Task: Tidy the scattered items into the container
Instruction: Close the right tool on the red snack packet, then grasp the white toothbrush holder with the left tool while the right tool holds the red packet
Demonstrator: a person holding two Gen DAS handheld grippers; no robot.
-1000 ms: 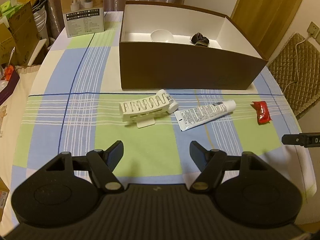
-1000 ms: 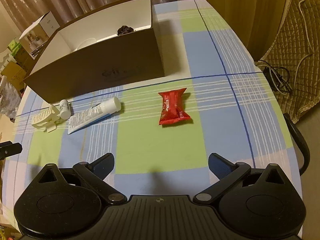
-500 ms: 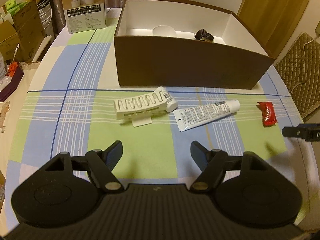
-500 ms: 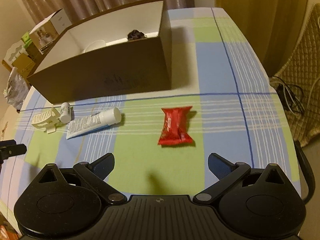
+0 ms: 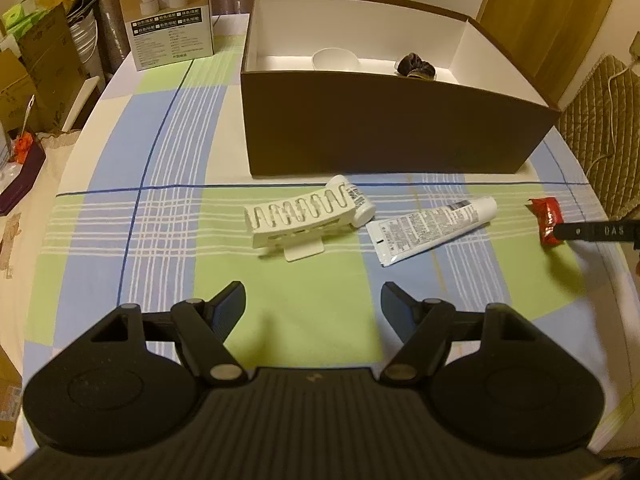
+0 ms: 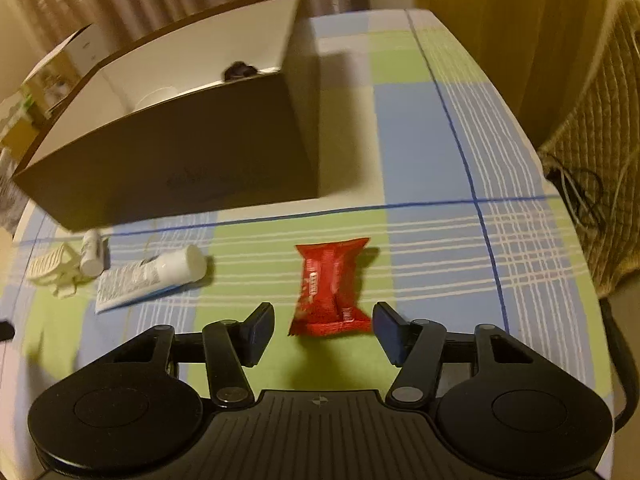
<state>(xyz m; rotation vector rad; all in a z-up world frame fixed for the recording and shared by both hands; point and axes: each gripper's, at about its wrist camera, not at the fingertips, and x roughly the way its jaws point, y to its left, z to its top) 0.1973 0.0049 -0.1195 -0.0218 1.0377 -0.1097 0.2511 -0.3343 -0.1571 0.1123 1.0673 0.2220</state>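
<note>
Straddling the red snack packet (image 6: 328,288) on the checked tablecloth (image 6: 432,152), my right gripper (image 6: 324,330) has just been closing, pads not yet touching; my left gripper (image 5: 313,312) hangs spread, empty, before the brown box (image 5: 392,128).

A printed carton (image 5: 170,12) stands on the checked tablecloth (image 5: 160,220); cardboard boxes (image 5: 36,76) sit beside the tablecloth's edge.

Brown box (image 5: 384,136) front wall hides white bowl's (image 5: 335,60) base.
</note>
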